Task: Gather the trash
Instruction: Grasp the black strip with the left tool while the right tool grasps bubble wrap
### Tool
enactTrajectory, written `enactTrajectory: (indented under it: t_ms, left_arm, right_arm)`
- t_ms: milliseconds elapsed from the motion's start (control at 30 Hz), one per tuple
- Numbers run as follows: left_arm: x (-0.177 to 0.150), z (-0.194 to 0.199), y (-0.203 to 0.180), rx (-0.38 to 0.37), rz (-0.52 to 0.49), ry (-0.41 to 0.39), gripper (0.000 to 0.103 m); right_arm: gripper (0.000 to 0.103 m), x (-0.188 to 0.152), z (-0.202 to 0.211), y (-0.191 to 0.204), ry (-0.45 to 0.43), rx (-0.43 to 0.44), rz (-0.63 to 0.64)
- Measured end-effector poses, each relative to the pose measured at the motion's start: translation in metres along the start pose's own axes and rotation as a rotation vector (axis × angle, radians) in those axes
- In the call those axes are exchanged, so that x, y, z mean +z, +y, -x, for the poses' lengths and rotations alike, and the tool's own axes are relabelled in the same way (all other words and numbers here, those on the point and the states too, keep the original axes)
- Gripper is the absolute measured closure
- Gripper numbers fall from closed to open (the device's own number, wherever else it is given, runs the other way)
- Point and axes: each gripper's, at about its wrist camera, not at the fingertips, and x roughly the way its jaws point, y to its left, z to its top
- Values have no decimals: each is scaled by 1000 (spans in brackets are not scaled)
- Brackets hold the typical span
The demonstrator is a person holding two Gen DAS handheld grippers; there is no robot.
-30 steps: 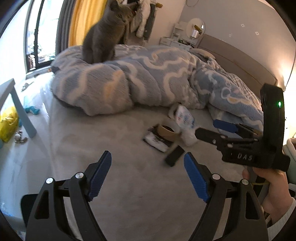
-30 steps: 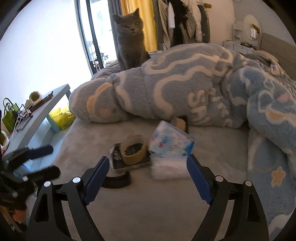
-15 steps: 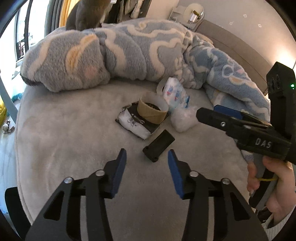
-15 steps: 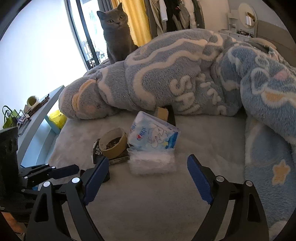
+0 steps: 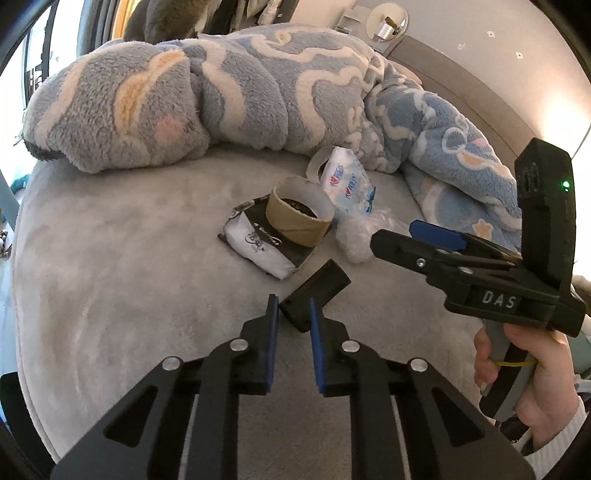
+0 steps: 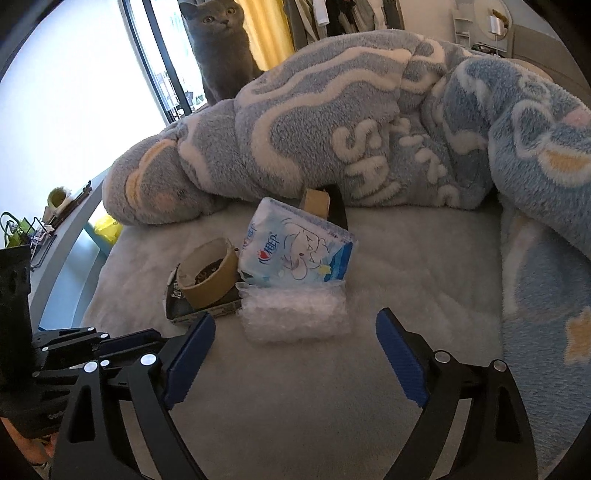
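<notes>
Left gripper (image 5: 291, 306) closing now on the near end of the small black block (image 5: 316, 293), which lies on the bed (image 5: 129, 258) with its long axis slanting away up-right; right gripper (image 6: 295, 343) gapes wide, bubble wrap (image 6: 295, 314) just ahead

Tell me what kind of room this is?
Most likely a bedroom: a bed with a fleecy blanket bunched across it, a padded headboard along the wall, and clothes hanging beyond. A cat sits behind the blanket.
</notes>
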Motion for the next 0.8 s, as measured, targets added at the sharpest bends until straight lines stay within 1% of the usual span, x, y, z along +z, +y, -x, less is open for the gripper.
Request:
enactTrajectory:
  t_ms: [233, 267, 300, 467, 533, 567, 600, 633, 700, 767, 800]
  left_arm:
    - [4, 4, 1, -11, -13, -7, 89]
    - [3, 5, 1, -11, -14, -9, 91]
    - [4, 6, 1, -11, -14, -10, 95]
    - [3, 12, 0, -13, -40, -17, 95]
    - [3, 14, 1, -29, -44, -17, 95]
    - [2, 15, 2, -32, -44, -19, 95]
    - [2, 16, 3, -35, -44, -21, 95]
    - [2, 18, 4, -42, -46, -23, 95]
    - [0, 21, 4, -52, -55, -29, 95]
    - [-1, 24, 5, -46, -64, -34, 95]
    - [-1, 26, 7, -43, -64, -36, 95]
  right_arm:
    - [13, 3, -6, 0, 10, -4, 0]
    - [13, 3, -6, 0, 12, -3, -2]
    - [13, 3, -8, 1, 15, -2, -4]
    - [13, 3, -14, 4, 29, -8, 7]
    - [14, 4, -16, 6, 31, -8, 10]
    - [17, 4, -17, 7, 28, -12, 9]
    - [27, 4, -17, 8, 28, -14, 8]
    - [33, 5, -18, 9, 33, -22, 6]
    - [35, 5, -20, 10, 38, -37, 3]
    - [37, 5, -21, 10, 42, -48, 1]
    - [40, 5, -22, 11, 45, -57, -3]
